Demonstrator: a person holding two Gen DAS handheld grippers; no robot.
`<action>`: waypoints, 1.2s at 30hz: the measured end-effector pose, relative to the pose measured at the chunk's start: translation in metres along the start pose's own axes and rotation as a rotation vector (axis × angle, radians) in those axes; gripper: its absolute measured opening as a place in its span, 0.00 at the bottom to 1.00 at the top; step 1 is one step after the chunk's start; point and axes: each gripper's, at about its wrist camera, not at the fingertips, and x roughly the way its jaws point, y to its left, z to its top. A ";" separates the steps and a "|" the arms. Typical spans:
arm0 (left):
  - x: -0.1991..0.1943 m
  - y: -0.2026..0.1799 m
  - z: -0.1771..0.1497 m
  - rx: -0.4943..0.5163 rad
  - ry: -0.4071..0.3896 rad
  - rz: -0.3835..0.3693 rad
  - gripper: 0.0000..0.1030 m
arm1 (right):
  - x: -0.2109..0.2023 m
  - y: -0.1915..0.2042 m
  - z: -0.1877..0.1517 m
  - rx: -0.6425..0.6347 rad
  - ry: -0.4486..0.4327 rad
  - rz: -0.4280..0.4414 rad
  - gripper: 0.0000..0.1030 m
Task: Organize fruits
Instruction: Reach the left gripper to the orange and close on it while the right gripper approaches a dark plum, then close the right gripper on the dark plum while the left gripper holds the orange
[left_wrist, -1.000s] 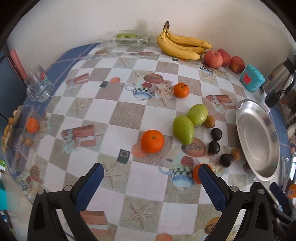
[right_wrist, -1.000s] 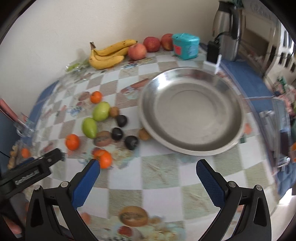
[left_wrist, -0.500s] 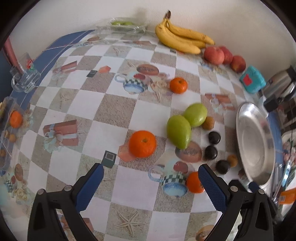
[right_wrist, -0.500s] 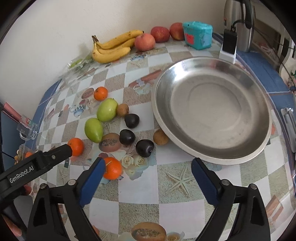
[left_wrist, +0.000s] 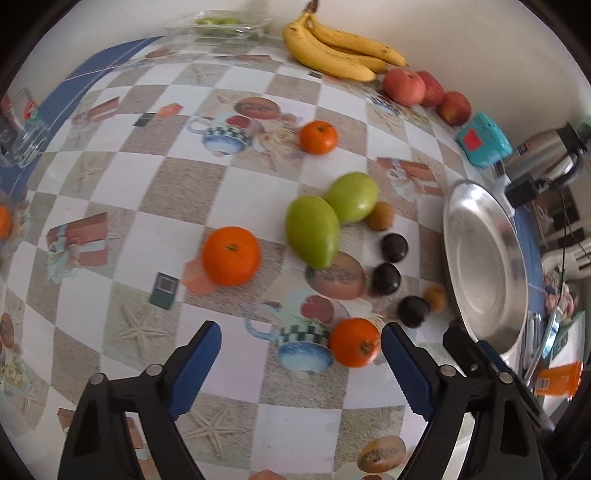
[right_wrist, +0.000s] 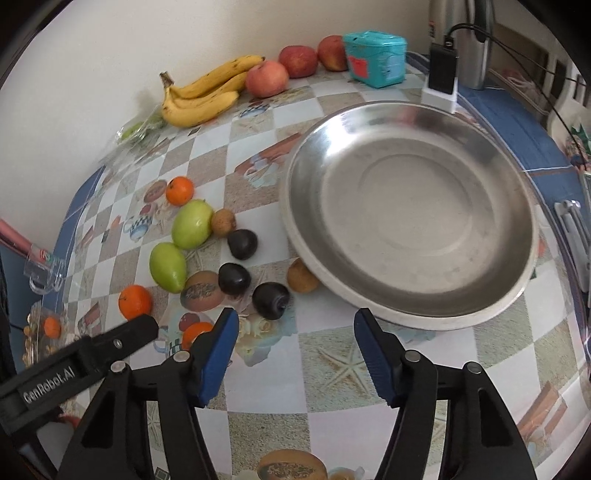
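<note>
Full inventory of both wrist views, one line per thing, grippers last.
bananas: one bunch, yellow, by the back wall
apples: 3, red, right of the bananas
oranges: 3 on the cloth, one more in a clear bag at the left edge
green fruits: 2, side by side, centre
dark fruits: 3, near-black, left of the dish
brown fruits: 2, small, one against the dish rim
dish: 1, steel, empty
box: 1, teal, back right
kettle: 1, steel, back right
left gripper: jaws closing, nothing gripped, an orange by one pad
right gripper: jaws closing, nothing between
</note>
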 end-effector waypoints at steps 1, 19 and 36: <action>0.002 -0.003 -0.001 0.008 0.005 -0.004 0.84 | -0.002 -0.002 0.000 0.004 -0.004 -0.008 0.64; 0.025 -0.044 -0.011 0.125 0.050 -0.013 0.54 | -0.017 -0.032 0.003 0.050 -0.025 -0.052 0.64; 0.019 -0.036 -0.010 0.099 0.026 0.039 0.37 | -0.014 -0.032 0.001 0.065 -0.014 -0.036 0.64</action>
